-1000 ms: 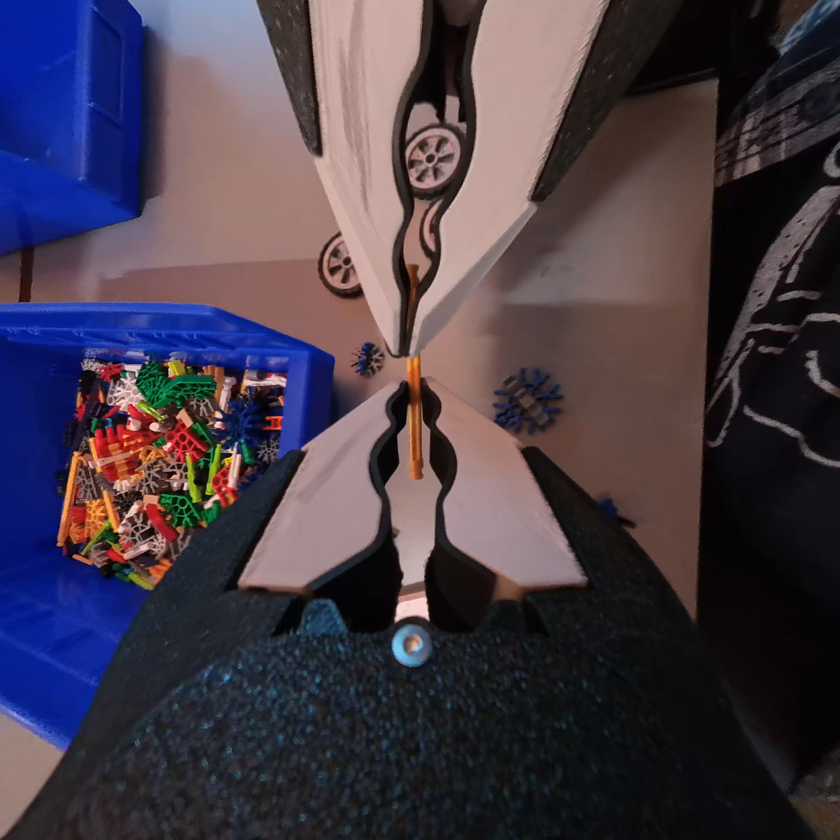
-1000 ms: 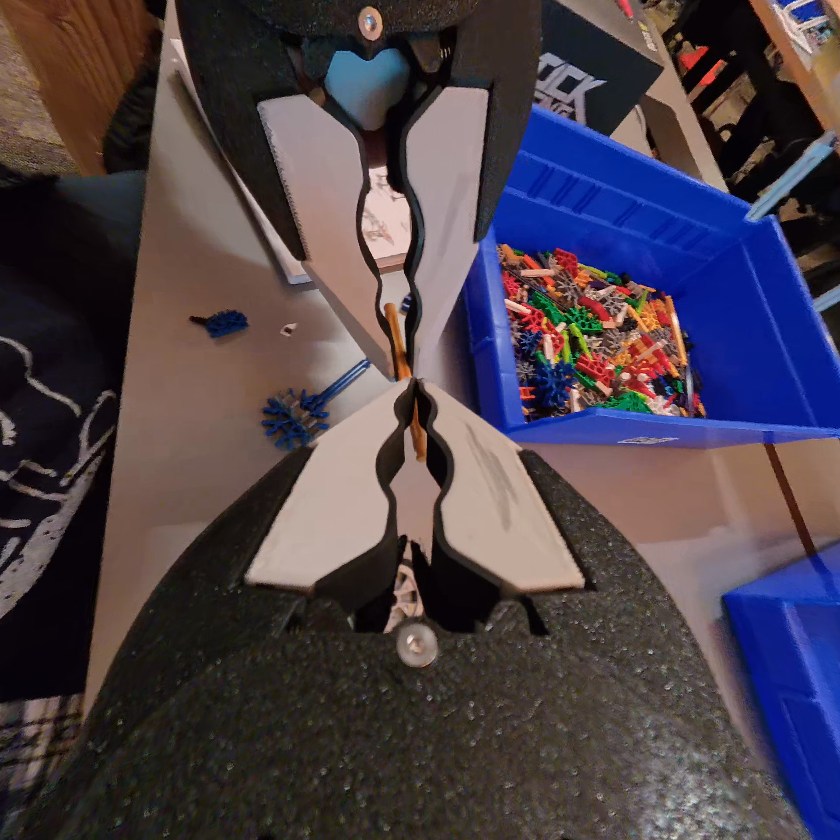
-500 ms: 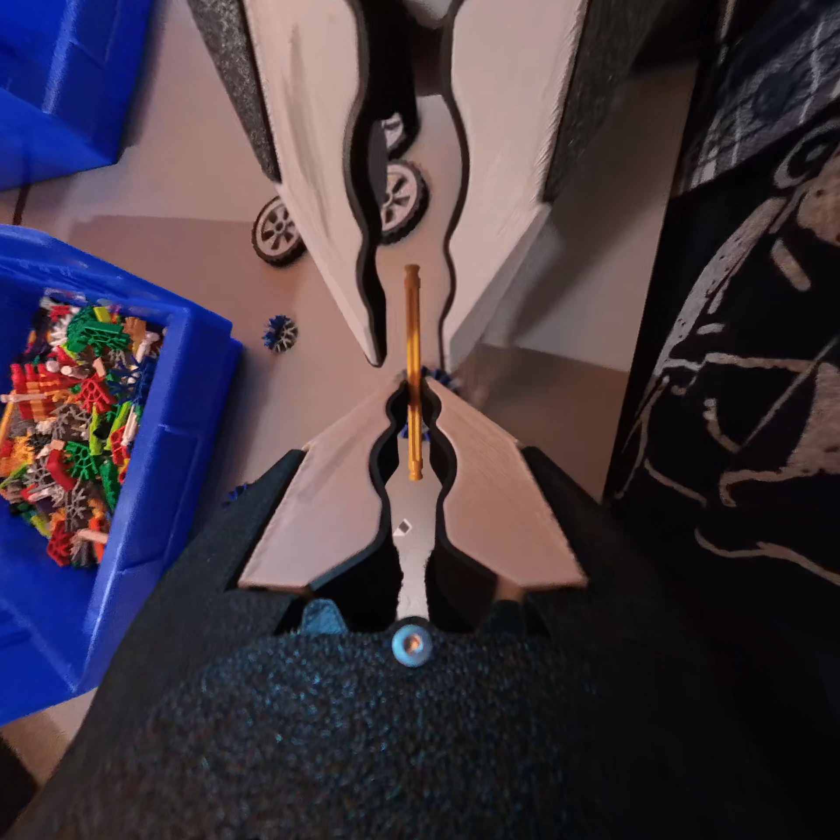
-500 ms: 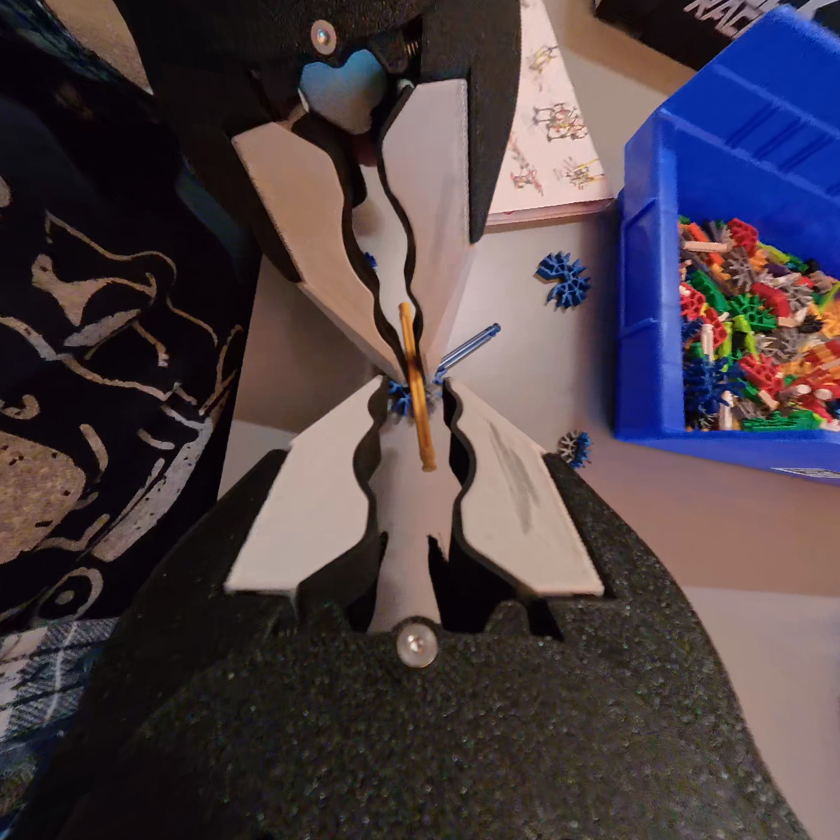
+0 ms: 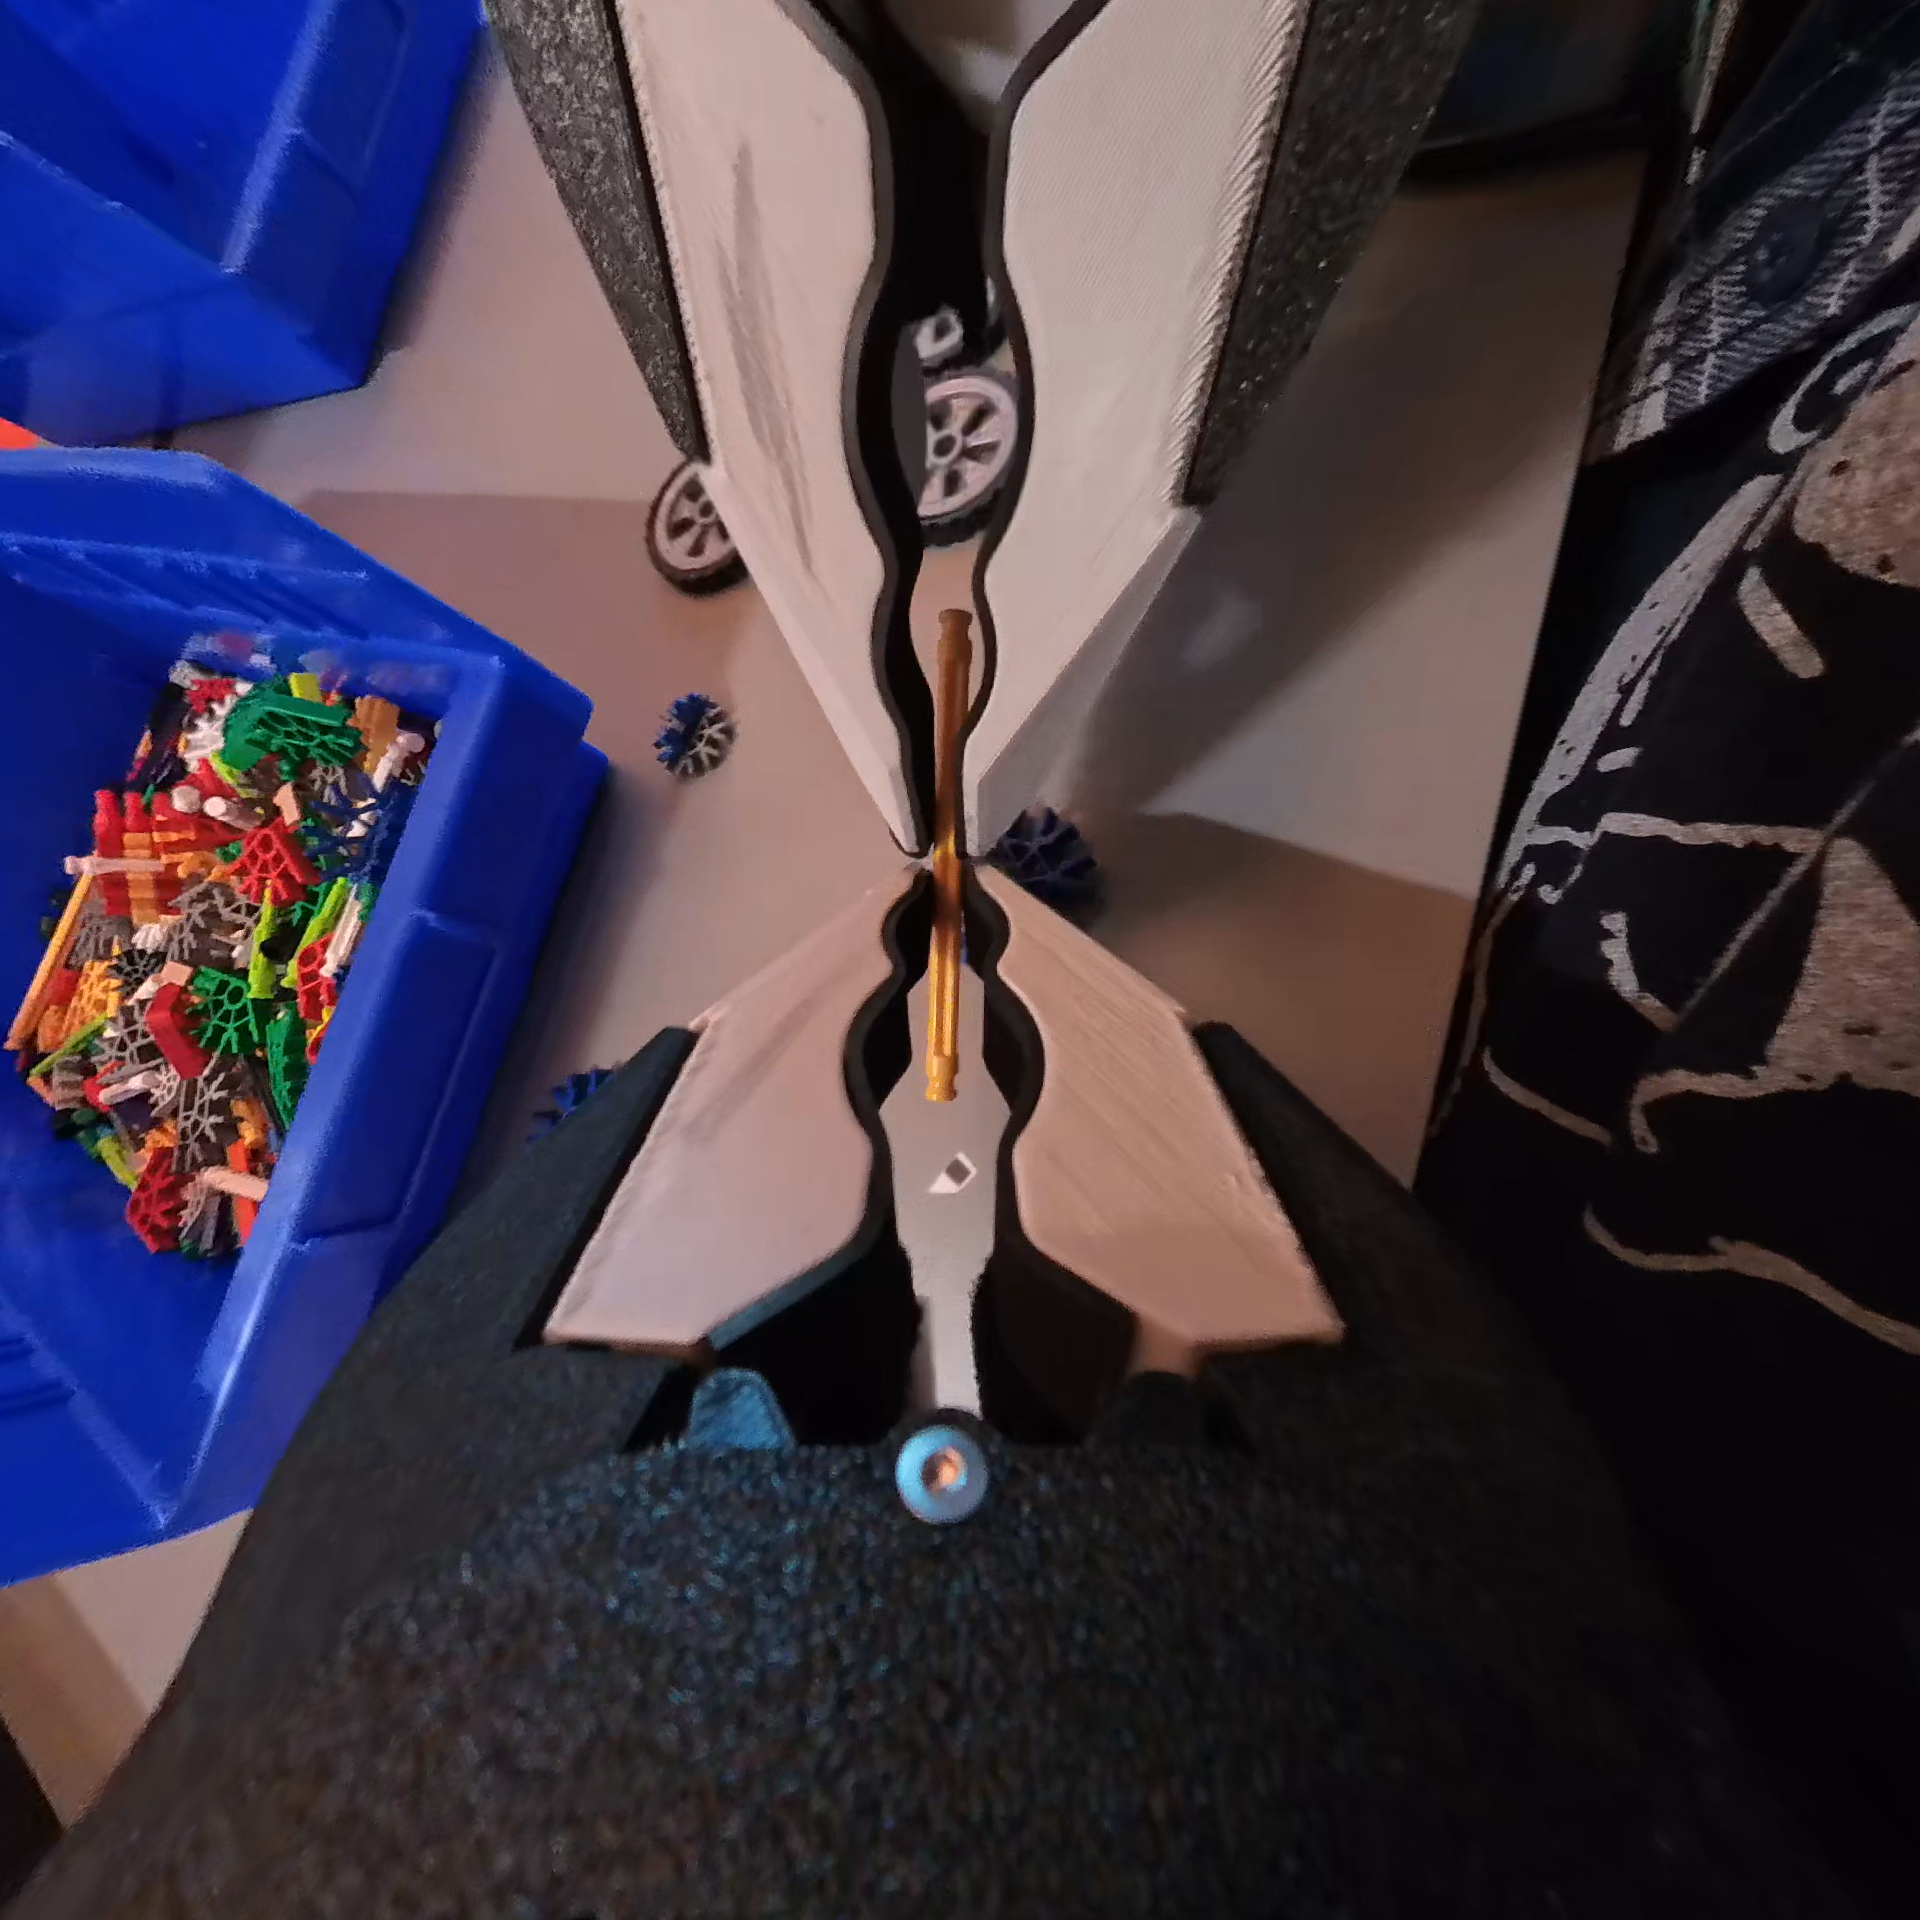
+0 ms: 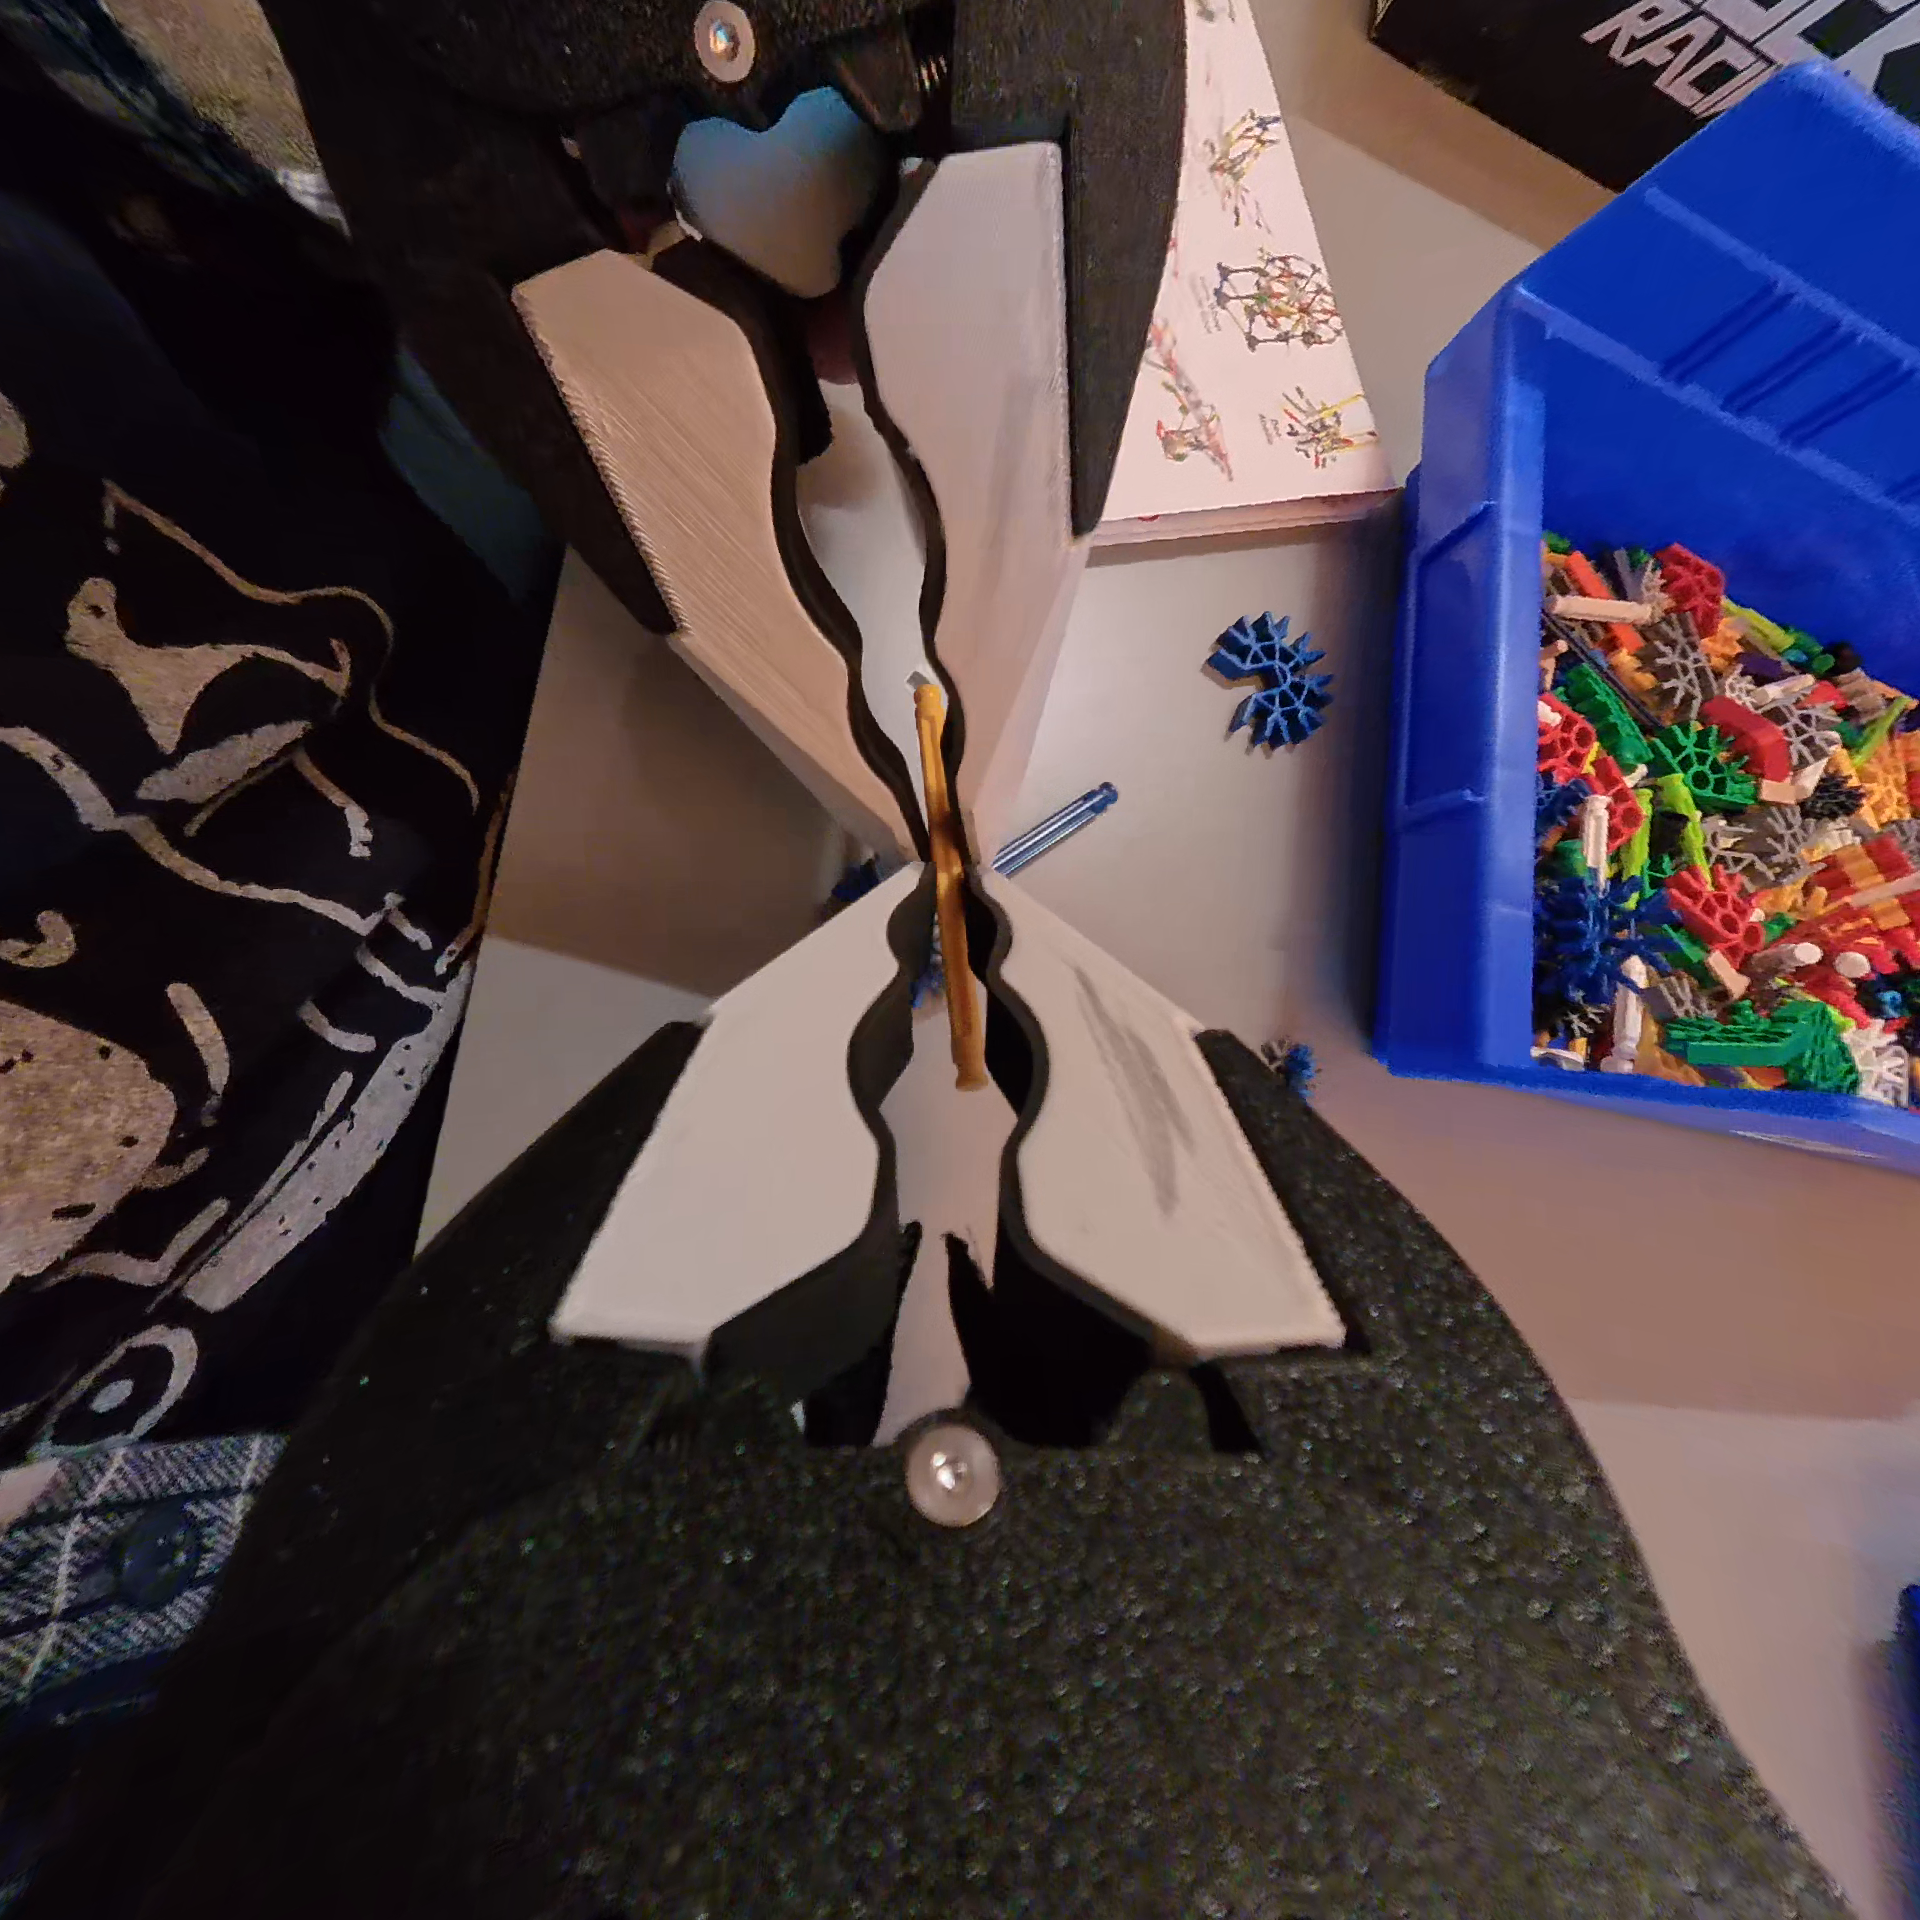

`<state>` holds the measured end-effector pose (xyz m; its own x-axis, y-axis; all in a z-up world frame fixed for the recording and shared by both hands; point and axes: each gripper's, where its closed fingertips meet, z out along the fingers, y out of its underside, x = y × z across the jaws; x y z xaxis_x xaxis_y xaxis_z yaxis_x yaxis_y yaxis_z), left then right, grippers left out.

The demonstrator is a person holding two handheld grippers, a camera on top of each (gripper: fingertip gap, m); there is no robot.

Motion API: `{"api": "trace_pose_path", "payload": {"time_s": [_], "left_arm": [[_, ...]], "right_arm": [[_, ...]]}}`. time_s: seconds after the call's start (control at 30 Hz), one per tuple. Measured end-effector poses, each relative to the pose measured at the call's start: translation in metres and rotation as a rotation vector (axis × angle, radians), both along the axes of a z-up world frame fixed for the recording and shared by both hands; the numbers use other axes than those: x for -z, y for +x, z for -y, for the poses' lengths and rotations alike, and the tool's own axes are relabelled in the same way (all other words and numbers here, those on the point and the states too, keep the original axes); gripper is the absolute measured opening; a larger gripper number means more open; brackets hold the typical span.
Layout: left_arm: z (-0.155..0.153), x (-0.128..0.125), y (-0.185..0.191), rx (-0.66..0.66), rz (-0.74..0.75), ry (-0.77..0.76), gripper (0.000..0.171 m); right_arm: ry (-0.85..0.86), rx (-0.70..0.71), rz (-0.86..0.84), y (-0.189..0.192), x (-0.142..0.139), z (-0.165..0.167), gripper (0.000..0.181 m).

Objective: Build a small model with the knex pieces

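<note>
Each wrist camera looks closely along its own tongs, down toward the surface [image 5: 499,582]. They face each other. Both views share the orange rod [image 5: 945,894] [image 6: 948,894] and the filled blue bin [image 5: 436,997] [image 6: 1455,790] beside it.

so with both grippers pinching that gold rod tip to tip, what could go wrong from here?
1. The gold rod is thin and the left gripper and right gripper both clamp it near mid-length with tips almost touching; any twist or pull between hands could bend or snap it.
2. If either lets go unevenly, it could drop among the blue connector pieces on the table.
3. The blue bin sits close; a swing could knock it.
</note>
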<state>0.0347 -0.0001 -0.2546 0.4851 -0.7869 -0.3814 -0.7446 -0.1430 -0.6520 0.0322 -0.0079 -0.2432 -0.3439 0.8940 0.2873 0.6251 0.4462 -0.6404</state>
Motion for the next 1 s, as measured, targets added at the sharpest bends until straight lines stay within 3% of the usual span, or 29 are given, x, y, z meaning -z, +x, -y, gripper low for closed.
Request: {"api": "trace_pose_path", "payload": {"time_s": [0.23,0.37,1.0], "left_arm": [[-0.006,-0.005,-0.005,-0.026,-0.013,0.048,0.003],[-0.008,-0.004,-0.005,-0.028,-0.019,0.059,0.003],[-0.011,-0.012,-0.009,-0.062,0.081,0.074,0.011]], "right_arm": [[0.036,0.018,0.033,-0.003,0.001,-0.011,0.016],[0.060,0.008,0.060,-0.002,0.006,-0.014,0.006],[0.060,0.017,0.023,-0.002,0.000,-0.021,0.004]]}}
